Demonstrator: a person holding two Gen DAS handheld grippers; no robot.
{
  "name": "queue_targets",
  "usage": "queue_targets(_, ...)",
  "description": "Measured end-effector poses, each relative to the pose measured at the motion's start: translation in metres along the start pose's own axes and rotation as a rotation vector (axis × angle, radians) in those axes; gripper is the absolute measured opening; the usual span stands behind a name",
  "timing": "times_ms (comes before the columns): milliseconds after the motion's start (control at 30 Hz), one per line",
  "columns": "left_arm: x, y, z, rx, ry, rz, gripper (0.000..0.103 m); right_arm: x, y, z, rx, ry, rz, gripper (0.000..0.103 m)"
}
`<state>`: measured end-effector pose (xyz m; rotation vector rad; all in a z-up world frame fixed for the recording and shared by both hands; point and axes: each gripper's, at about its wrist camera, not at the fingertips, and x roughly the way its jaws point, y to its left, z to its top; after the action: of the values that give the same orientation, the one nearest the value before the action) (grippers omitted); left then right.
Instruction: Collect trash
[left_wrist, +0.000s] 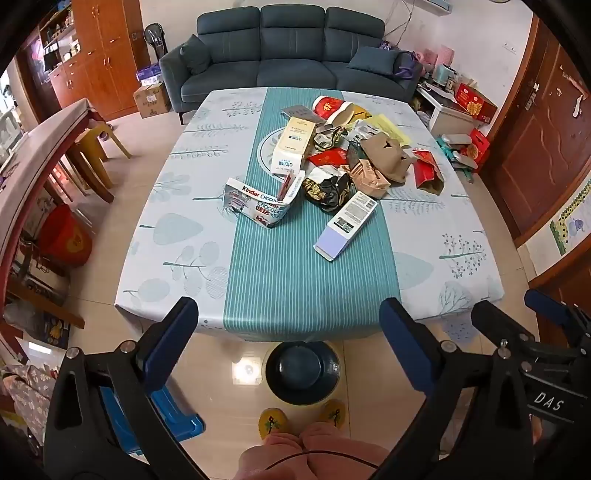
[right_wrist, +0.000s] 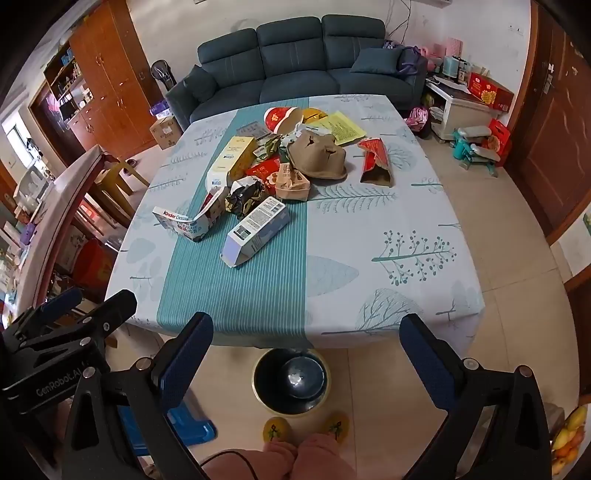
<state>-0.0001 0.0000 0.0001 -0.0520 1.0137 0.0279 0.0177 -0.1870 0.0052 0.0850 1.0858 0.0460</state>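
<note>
A pile of trash lies on the table (left_wrist: 280, 288): a Kinder chocolate box (left_wrist: 258, 205), a lilac-and-white carton (left_wrist: 347, 227), a cream carton (left_wrist: 291, 146), a crumpled black-and-gold wrapper (left_wrist: 327, 190), a brown paper bag (left_wrist: 386, 157), and a red packet (left_wrist: 426, 175). A dark bin (left_wrist: 301, 373) stands on the floor below the table's near edge. My left gripper (left_wrist: 288, 339) is open and empty, held above the bin. My right gripper (right_wrist: 306, 354) is open and empty beside it. The same pile (right_wrist: 280, 173) and bin (right_wrist: 291, 380) show in the right wrist view.
A blue sofa (left_wrist: 288, 55) stands behind the table. A wooden table (left_wrist: 40, 155) and yellow stool (left_wrist: 99, 144) are at the left. A blue step stool (left_wrist: 166, 417) sits on the floor near left. Boxes and clutter (left_wrist: 465, 122) are at the right.
</note>
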Motion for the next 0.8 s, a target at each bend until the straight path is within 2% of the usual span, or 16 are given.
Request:
queue_targets(100,0.0,0.0,0.0,-0.004,-0.001,-0.004,0.088,0.0,0.0,-0.001,-0.004,0.001,0.012,0.103)
queue_targets(467,-0.01,-0.014,0.001,-0.019,-0.018,-0.019,0.087,-0.008,-0.003,0.001,-0.026,-0.038,0.023,0.103)
queue_targets(800,0.0,-0.011,0.003,-0.031,-0.004,-0.035,0.087,-0.006,-0.006,0.005,-0.026,-0.038,0.03,0.103)
